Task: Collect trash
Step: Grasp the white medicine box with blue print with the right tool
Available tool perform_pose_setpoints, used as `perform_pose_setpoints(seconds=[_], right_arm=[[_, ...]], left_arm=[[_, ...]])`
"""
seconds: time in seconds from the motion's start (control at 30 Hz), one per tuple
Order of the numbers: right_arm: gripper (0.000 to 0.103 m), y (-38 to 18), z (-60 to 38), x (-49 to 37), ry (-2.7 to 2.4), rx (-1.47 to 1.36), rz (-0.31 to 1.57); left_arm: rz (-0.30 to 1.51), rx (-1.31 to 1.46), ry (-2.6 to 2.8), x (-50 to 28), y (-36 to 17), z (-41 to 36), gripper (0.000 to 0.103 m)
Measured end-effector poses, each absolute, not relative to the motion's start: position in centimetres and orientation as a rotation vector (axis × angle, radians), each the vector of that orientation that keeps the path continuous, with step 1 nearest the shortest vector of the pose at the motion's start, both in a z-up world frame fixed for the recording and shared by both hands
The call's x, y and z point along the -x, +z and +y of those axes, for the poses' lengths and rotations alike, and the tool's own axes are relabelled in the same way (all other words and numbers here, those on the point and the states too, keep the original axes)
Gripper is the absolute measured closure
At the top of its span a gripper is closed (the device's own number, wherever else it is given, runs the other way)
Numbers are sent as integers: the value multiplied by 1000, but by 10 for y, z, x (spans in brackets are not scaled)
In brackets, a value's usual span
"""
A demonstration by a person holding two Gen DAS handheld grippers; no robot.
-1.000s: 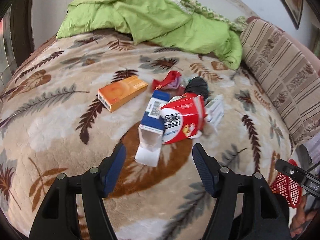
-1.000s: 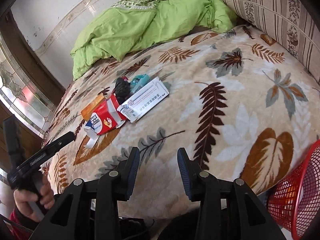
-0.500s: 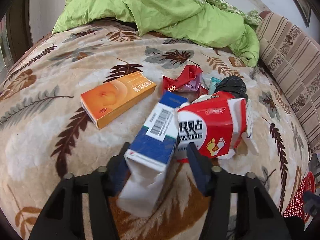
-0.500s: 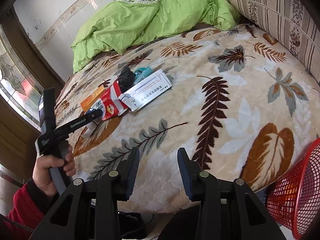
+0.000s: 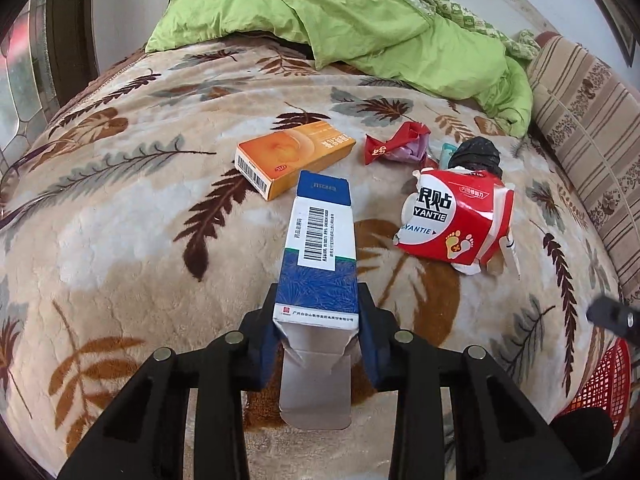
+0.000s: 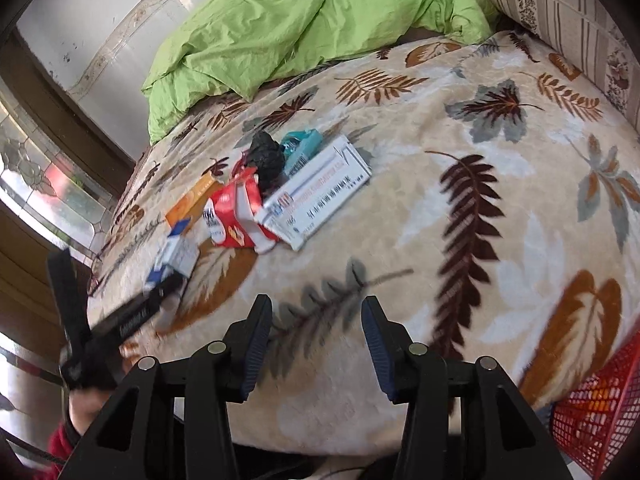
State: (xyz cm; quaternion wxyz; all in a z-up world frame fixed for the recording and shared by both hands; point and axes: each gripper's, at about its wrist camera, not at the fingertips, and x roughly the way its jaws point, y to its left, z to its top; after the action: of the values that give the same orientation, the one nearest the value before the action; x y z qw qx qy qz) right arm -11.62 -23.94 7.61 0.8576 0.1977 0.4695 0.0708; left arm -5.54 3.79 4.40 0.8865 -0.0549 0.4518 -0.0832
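Between left gripper fingers, blue box now clamped, prev. untouched.

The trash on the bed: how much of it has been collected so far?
Something orange already shows inside the red basket. The left gripper has just closed on the blue-and-white box. Still on the blanket: orange box, torn red box, white box, and small wrappers.

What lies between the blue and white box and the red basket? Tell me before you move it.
Nothing visible blocks it. The left gripper is shut on the blue and white box; the red basket sits off the bed's edge, and only bare leaf-print blanket lies between them. The right gripper is open and empty.
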Motion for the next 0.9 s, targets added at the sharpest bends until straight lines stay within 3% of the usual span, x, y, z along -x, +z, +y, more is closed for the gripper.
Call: perform_pose_setpoints(seconds=[0.2, 0.33, 0.4, 0.5, 0.57, 0.9], right_arm=[[41, 65, -241, 50, 107, -582, 1027], [40, 48, -247, 16, 54, -674, 1059], [40, 37, -253, 2, 7, -729, 1075], [37, 27, -256, -12, -46, -748, 1080], [37, 21, -254, -21, -40, -768, 1092], [39, 29, -238, -2, -2, -592, 1036]], left_arm=[[930, 118, -156, 45, 37, 38, 69], [915, 116, -135, 35, 36, 38, 54], [909, 112, -135, 33, 35, 37, 54], [901, 94, -136, 31, 35, 35, 55], [893, 94, -143, 31, 36, 34, 70], [835, 64, -208, 39, 46, 23, 71]])
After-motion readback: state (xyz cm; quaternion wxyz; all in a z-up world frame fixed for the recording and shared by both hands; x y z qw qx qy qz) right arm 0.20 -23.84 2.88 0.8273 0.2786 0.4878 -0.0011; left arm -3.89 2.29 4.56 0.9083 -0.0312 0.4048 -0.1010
